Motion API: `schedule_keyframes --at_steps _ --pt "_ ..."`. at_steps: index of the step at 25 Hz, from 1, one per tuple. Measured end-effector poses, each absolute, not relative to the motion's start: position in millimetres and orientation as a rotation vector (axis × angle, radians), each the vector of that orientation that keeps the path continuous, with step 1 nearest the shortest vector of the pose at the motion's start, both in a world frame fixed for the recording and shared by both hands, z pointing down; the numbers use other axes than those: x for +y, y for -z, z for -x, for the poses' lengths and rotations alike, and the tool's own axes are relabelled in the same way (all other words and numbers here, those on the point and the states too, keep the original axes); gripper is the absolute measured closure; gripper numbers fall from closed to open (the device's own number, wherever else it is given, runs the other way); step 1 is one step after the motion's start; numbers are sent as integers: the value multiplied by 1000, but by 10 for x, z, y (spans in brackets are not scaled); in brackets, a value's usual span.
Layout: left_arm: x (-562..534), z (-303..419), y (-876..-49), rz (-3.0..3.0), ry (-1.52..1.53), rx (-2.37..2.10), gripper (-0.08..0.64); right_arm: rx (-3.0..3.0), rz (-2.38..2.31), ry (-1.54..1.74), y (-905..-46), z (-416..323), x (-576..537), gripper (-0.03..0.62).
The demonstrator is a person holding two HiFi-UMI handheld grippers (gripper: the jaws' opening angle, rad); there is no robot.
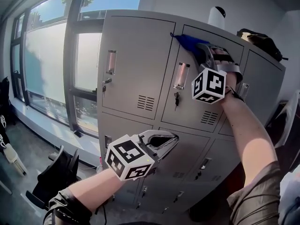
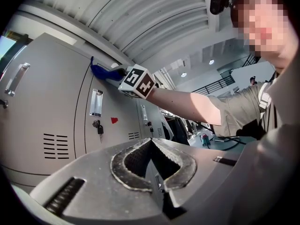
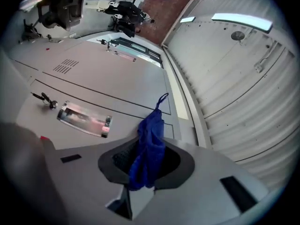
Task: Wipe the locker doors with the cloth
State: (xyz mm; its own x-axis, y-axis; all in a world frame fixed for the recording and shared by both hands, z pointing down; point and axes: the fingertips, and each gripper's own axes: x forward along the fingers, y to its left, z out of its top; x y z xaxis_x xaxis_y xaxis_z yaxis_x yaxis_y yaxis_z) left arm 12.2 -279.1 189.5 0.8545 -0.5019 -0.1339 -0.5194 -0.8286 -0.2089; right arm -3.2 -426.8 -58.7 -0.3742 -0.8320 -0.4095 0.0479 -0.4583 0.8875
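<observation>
The cloth, a deep blue one, is at the upper left corner of the middle door in the locker's top row. It runs out past the tips of the right claw, up and to the left in the head view. Its long axis follows the line of the jaws, and a thin loop trails at the far end. The right gripper view shows the jaws closed on a bunched fold of the cloth, with the grey door panel behind it.

Nearly all of that door lies below and to the right of the cloth, so we judge the wipe would run downward from here. The right claw is the only one near the work. The left claw hangs well below, in front of the lower row of doors. Its own view shows the tips of the left claw brought together with nothing between them.

We cannot tell whether the cloth presses flat on the metal or only brushes it. In the head view the claw and its marker cube cover much of the cloth, and the forearm hides the doors on the right.
</observation>
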Motion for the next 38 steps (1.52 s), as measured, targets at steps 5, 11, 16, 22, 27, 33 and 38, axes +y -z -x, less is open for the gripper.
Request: schedule_keyframes --at_steps 5,11,16,22,27,33,38 --pt "-2730 -197 -1972 2805 -93 755 552 -1156 -1151 1865 2 102 -4279 514" --pt "-2719 -236 -2079 2840 -95 735 552 -1245 -1121 1800 -484 51 -4326 514" --pt "-2726 -268 -2180 2867 -89 726 552 -1269 -1063 1778 -829 31 -4333 514" --pt "-2738 -276 -2290 2894 -77 722 552 -1302 -1043 1762 -1113 0 -4331 514" --pt "-2745 -276 -2360 2902 -74 728 552 -1334 -1059 1780 -1195 -9 -4268 515" --pt "-2743 -282 -2428 2911 -68 729 552 -1400 -1096 1806 -1165 26 -4003 515" --pt "-2734 -288 -2476 2925 -68 729 552 -1414 -1076 1840 -1348 69 -3764 515"
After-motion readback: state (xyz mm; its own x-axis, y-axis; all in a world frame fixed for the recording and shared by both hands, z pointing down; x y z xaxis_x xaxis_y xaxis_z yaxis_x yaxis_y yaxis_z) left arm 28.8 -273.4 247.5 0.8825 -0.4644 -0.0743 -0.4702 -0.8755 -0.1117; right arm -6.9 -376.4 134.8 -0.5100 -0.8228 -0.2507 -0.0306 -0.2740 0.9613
